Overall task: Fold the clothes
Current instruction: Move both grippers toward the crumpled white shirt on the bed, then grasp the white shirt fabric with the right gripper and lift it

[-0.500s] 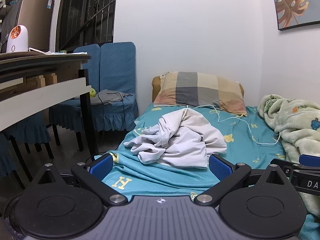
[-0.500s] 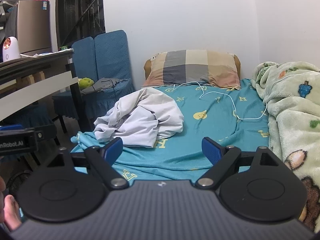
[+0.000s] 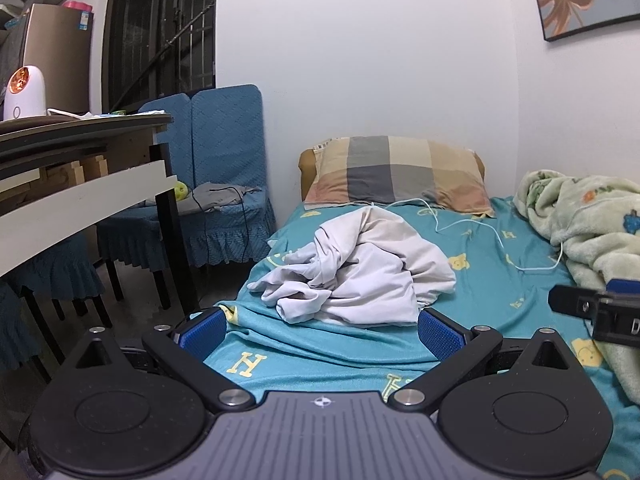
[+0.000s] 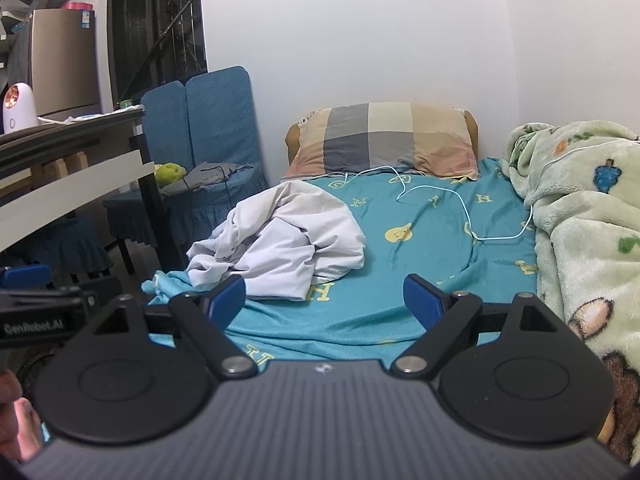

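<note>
Left wrist view: a desk (image 3: 84, 196) is seen at far left, blue chairs (image 3: 224, 184) beside it. The left claw (image 3: 322, 330) is held with its blue pads spread wide apart and nothing gripped, low over the bed (image 3: 480, 308). A crumpled white garment (image 3: 360, 276) is heaped on the teal sheet just beyond that claw, a checked pillow (image 3: 400, 176) behind it. Further right, the right claw (image 4: 325, 299) is likewise spread apart and empty, with a green blanket (image 4: 580, 220) bunched at far right.
</note>
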`<state>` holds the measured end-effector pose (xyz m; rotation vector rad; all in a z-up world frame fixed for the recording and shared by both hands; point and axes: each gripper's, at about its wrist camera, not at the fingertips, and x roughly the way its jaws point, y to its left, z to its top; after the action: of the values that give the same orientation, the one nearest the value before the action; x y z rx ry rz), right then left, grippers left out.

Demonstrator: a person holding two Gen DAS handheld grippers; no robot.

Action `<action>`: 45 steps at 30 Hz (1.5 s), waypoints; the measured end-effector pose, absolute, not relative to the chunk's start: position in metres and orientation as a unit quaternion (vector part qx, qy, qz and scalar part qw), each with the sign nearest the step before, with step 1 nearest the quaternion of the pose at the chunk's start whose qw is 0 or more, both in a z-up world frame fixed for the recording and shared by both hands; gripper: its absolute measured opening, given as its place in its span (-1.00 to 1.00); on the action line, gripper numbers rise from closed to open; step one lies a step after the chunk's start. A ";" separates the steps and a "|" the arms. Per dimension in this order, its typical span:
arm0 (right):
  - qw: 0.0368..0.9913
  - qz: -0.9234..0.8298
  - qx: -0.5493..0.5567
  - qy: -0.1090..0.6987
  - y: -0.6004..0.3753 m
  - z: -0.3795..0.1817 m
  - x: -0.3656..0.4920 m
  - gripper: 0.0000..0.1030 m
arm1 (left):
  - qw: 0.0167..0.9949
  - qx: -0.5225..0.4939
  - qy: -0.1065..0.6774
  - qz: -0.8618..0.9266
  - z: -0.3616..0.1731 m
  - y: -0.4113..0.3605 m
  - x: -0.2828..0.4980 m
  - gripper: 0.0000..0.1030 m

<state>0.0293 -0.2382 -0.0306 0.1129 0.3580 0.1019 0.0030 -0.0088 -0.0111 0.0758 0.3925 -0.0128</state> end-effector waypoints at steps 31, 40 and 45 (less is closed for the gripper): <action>0.980 0.017 0.098 0.174 -0.275 -0.026 0.029 0.70 | 0.966 0.023 0.254 -0.050 -0.020 -0.033 0.120 0.91; 0.968 0.013 0.144 0.204 -0.288 -0.047 0.057 0.70 | 0.964 -0.010 0.266 -0.029 -0.044 -0.022 0.239 0.71; 0.961 0.015 0.161 0.223 -0.288 -0.061 0.085 0.70 | 0.966 -0.030 0.254 -0.040 -0.055 -0.012 0.299 0.55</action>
<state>0.0852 -0.2876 -0.0607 0.3257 0.4522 0.0295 0.2986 -0.0122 -0.0554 -0.0605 0.5144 -0.0804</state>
